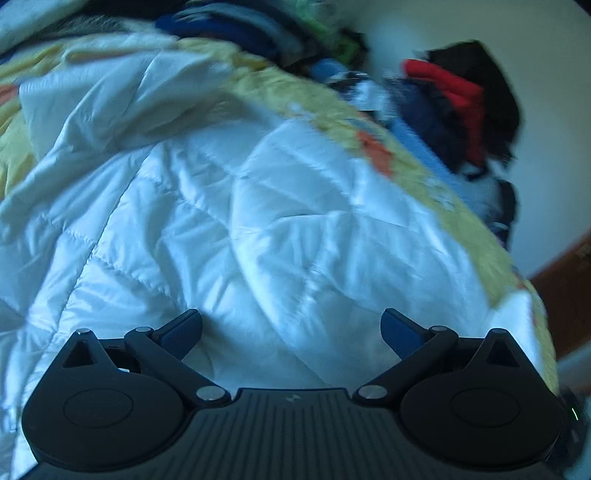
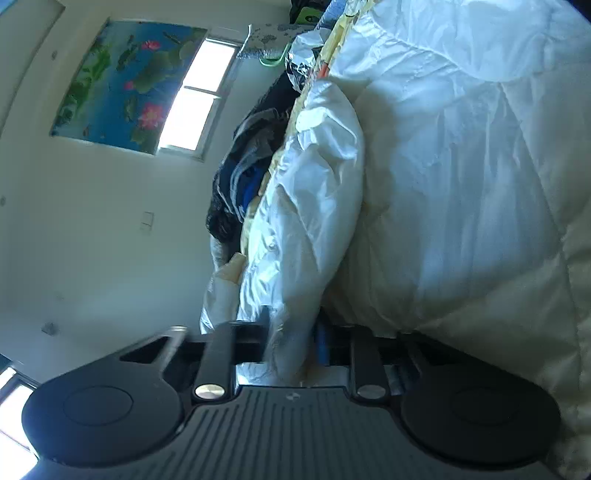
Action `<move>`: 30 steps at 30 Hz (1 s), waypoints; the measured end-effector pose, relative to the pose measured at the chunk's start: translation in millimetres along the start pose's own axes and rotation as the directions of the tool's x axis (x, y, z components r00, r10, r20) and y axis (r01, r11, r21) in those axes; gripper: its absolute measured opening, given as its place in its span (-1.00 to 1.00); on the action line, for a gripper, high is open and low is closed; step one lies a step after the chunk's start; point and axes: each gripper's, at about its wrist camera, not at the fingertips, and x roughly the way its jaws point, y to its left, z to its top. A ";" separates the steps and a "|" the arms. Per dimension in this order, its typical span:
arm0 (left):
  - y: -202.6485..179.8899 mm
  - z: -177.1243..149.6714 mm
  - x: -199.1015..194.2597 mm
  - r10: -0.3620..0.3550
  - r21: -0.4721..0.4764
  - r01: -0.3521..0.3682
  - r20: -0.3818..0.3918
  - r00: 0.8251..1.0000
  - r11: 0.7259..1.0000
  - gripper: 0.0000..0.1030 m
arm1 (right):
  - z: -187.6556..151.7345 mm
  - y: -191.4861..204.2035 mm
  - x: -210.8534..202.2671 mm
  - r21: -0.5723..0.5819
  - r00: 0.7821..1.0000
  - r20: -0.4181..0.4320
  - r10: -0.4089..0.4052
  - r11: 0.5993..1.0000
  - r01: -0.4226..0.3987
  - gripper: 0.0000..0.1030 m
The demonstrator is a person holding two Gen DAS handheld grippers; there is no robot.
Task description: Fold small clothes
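A white quilted puffy jacket (image 1: 258,206) lies spread over a yellow patterned bedcover (image 1: 325,99). My left gripper (image 1: 291,332) is open and empty, hovering just above the jacket's white fabric with its blue pads (image 1: 181,334) wide apart. In the right wrist view the camera is rolled sideways. My right gripper (image 2: 291,347) is shut on a folded edge of the white jacket (image 2: 317,206), which runs up from between the fingers. The jacket's body (image 2: 461,166) fills the right of that view.
A pile of mixed clothes, red (image 1: 458,96), navy and blue (image 1: 236,33), lies at the far side of the bed against a pale wall. More dark clothes (image 2: 251,147) show beside the jacket. A lotus painting (image 2: 122,81) and a window (image 2: 199,99) are on the wall.
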 end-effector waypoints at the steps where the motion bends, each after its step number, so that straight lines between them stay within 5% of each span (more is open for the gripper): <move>1: -0.1 1.2 3.7 0.008 -0.018 -0.008 0.009 1.000 1.000 0.87 | -1.3 -0.4 -5.3 0.008 1.000 0.004 0.016 1.000 -0.016 -0.02; 4: -6.1 2.0 10.8 0.069 0.032 -0.071 0.041 0.997 0.997 0.43 | 0.4 5.8 -15.0 -0.008 0.998 0.023 0.051 0.999 -0.051 0.24; 7: -13.4 -6.4 15.8 0.139 0.167 -0.155 0.107 0.985 0.974 -0.01 | 5.9 23.3 -21.5 -0.093 0.997 0.081 0.000 0.996 0.008 0.19; 10: -20.7 -25.7 17.9 0.150 0.312 -0.211 0.208 0.967 0.926 -0.01 | 10.8 54.8 -42.5 -0.262 0.977 0.196 -0.081 0.956 0.131 0.20; 12: -29.0 -43.8 20.4 0.169 0.396 -0.277 0.285 0.943 0.875 0.00 | 15.0 76.4 -66.0 -0.367 0.942 0.314 -0.118 0.900 0.234 0.27; 14: -35.8 -45.6 21.0 0.201 0.400 -0.317 0.306 0.930 0.860 0.15 | 19.5 90.4 -98.2 -0.409 0.867 0.480 -0.131 0.841 0.354 0.47; 16: -33.5 -43.2 20.6 0.234 0.365 -0.342 0.308 0.922 0.866 0.70 | 24.5 91.5 -137.3 -0.364 0.749 0.649 -0.134 0.809 0.461 0.93; 19: -15.0 -31.5 17.6 0.194 0.291 -0.266 0.254 0.947 0.919 0.98 | 36.4 68.6 -198.8 -0.158 0.523 0.836 -0.166 0.839 0.520 0.91; 21: -8.0 -29.7 15.5 0.158 0.266 -0.225 0.250 0.955 0.937 1.00 | 49.9 37.3 -232.8 0.033 0.426 0.867 -0.259 0.882 0.469 0.86; 22: -7.5 -30.2 15.0 0.156 0.264 -0.224 0.253 0.955 0.938 1.00 | 55.4 19.3 -245.7 0.113 0.408 0.864 -0.295 0.903 0.415 0.85; 24: -9.8 -29.3 17.1 0.166 0.271 -0.235 0.254 0.953 0.934 1.00 | 66.8 -22.8 -263.1 0.241 0.442 0.834 -0.329 0.939 0.243 0.78; 25: -10.5 -29.5 17.4 0.169 0.273 -0.238 0.254 0.952 0.932 1.00 | 69.9 -37.2 -265.7 0.286 0.459 0.822 -0.336 0.942 0.178 0.55; 30: -11.7 -29.4 18.1 0.167 0.271 -0.235 0.253 0.953 0.933 1.00 | 89.3 -51.0 -256.7 0.266 0.486 0.820 -0.304 0.953 0.146 0.60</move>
